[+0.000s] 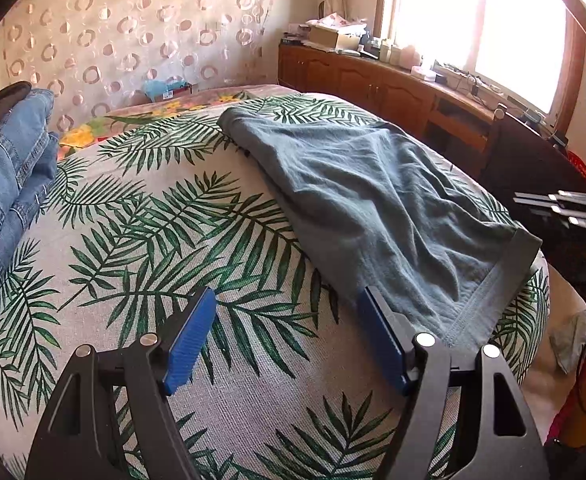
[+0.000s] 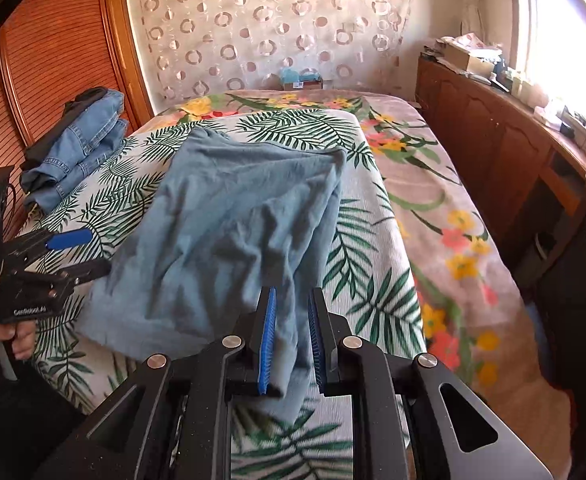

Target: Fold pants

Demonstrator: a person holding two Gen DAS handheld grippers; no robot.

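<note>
Grey-blue pants [image 1: 373, 200] lie wrinkled and partly folded on a palm-leaf cloth [image 1: 153, 240] over the bed. My left gripper [image 1: 287, 300] is open, just left of the pants' near hem, its right finger touching the fabric edge. In the right wrist view the pants [image 2: 229, 220] stretch away from me. My right gripper [image 2: 291, 300] has its jaws narrowly apart around the pants' near corner, which hangs between the blue pads [image 2: 268, 340]. The left gripper [image 2: 73, 252] shows at the pants' left edge, open.
Folded blue jeans [image 1: 5, 184] are stacked at the bed's left side, also in the right wrist view [image 2: 81, 144]. A floral bedspread [image 2: 433, 208] lies under the leaf cloth. A wooden cabinet [image 1: 393, 84] with clutter runs beneath the window. A wooden wardrobe [image 2: 53, 60] stands left.
</note>
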